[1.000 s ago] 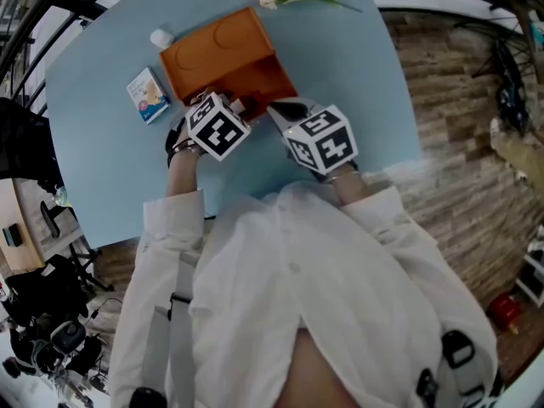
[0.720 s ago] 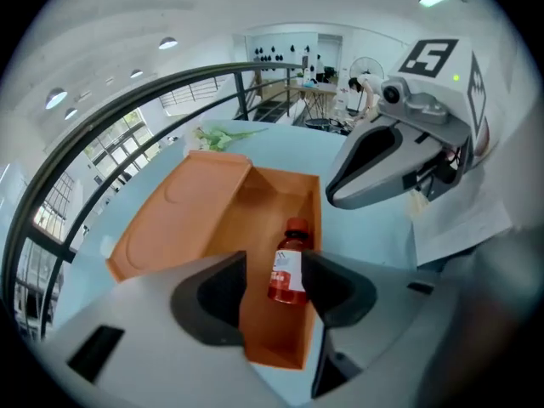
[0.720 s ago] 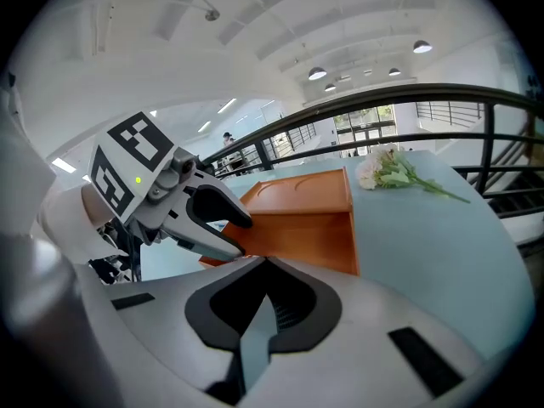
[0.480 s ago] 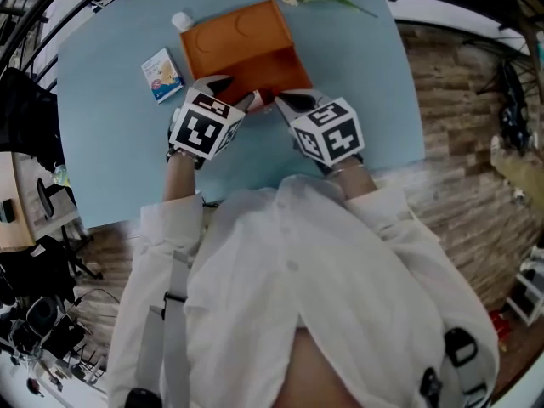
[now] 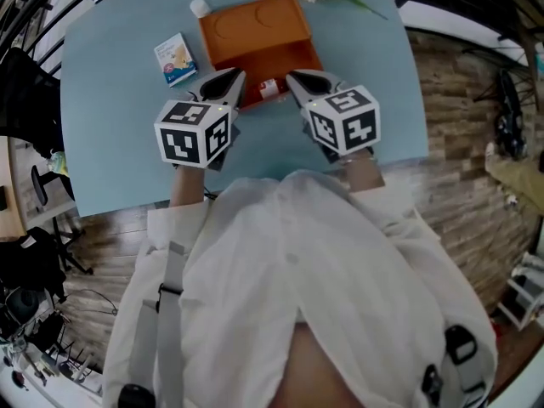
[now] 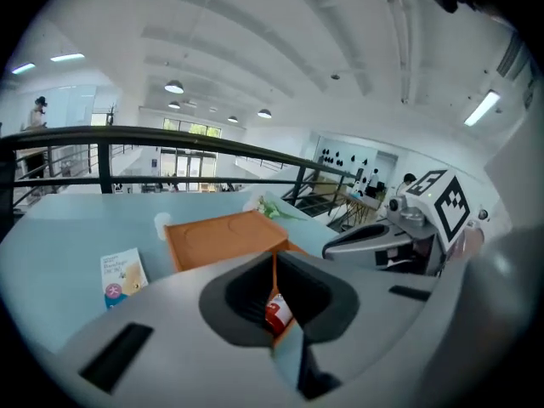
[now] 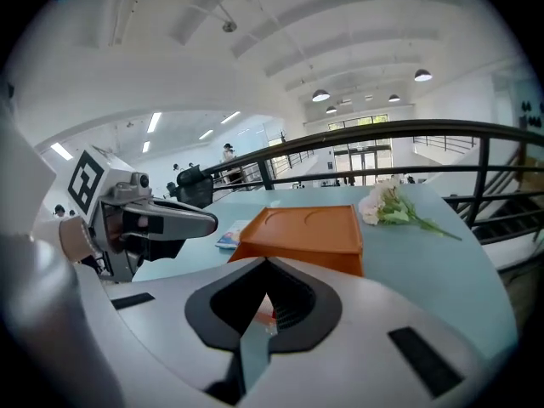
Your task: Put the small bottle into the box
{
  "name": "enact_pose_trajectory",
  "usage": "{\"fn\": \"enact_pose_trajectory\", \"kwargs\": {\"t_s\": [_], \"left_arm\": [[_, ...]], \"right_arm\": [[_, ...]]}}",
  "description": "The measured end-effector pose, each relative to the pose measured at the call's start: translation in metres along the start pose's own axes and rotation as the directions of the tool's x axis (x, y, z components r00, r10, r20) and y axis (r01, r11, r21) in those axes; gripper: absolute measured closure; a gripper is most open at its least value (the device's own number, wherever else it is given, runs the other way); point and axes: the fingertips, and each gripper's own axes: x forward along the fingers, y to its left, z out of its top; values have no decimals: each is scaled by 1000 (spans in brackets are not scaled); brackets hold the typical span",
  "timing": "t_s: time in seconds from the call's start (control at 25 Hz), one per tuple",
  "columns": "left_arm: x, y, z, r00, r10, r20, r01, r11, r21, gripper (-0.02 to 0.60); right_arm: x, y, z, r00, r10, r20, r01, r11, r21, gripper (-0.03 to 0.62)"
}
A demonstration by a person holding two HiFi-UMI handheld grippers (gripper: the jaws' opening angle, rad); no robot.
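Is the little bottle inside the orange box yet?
Looks so: the small bottle lies just within the open front of the orange box, with an orange wall beside it.

Box (image 5: 255, 28): orange, open, lid with two round recesses laid back, standing on the blue table (image 5: 119, 117). Bottle (image 5: 269, 88): small, red and white, on its side at the box's near edge; whether fully inside is unclear.
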Motion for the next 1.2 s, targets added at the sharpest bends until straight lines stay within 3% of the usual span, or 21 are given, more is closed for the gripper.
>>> {"fn": "enact_pose_trajectory", "kwargs": {"t_s": [0.16,0.36,0.68,0.84,1.2], "left_arm": [[-7,0,-6,1000,10,27,-10,1000,3,572],[-14,3,-12,999,22,50,-19,999,-43,577],[-13,8,-26,996,84,5,-84,995,-55,577],[-15,3,-28,996,88,1,-88,996,-12,577],[-16,-9,-35,1000,29,10,-29,999,-18,577]], "right_arm": [[-1,11,14,999,-12,45,14,999,-29,591],[0,27,24,997,3,79,3,997,-77,591],[-2,34,34,990,5,141,1,999,-43,591],[-3,39,32,990,25,140,-22,999,-23,592],[2,49,8,995,74,70,-72,997,-29,591]]}}
